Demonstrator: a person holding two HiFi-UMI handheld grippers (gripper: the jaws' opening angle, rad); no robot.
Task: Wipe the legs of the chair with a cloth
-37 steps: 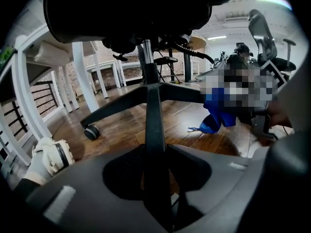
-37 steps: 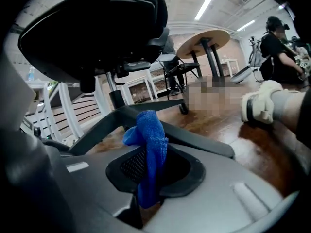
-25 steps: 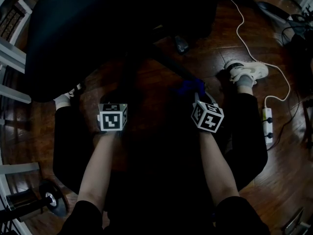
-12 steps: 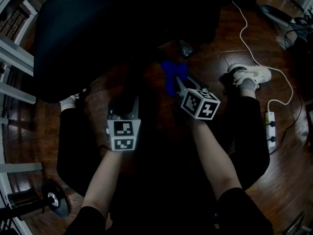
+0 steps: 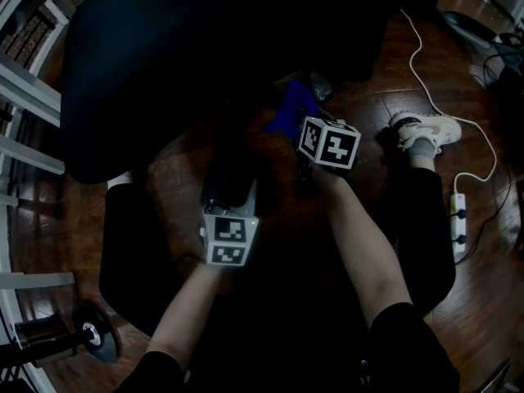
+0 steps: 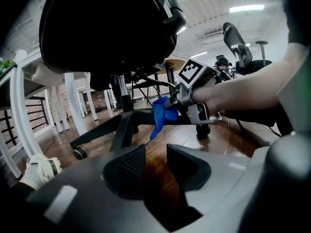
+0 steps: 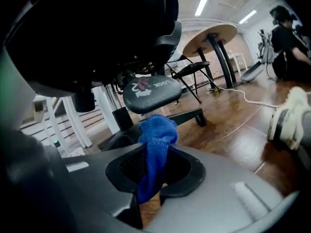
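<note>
Head view: both forearms reach forward under chair seat (image 5: pixel 164 56) | right gripper (image 5: pixel 299 125) clamps blue cloth (image 5: pixel 288 109) (bunched, hanging) beside chair leg (image 6: pixel 121 127) | left gripper (image 5: pixel 229 182) jaws apart, empty, tilted slightly down

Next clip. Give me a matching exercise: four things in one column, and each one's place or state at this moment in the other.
Things:
1. blue cloth
2. left gripper
3. white sneaker
4. power strip

Places or states:
A. jaws apart, nothing between them
B. lies flat on the wood floor
C. pinched in the right gripper
D. worn on a foot

Pairs: 1-C, 2-A, 3-D, 4-B
</note>
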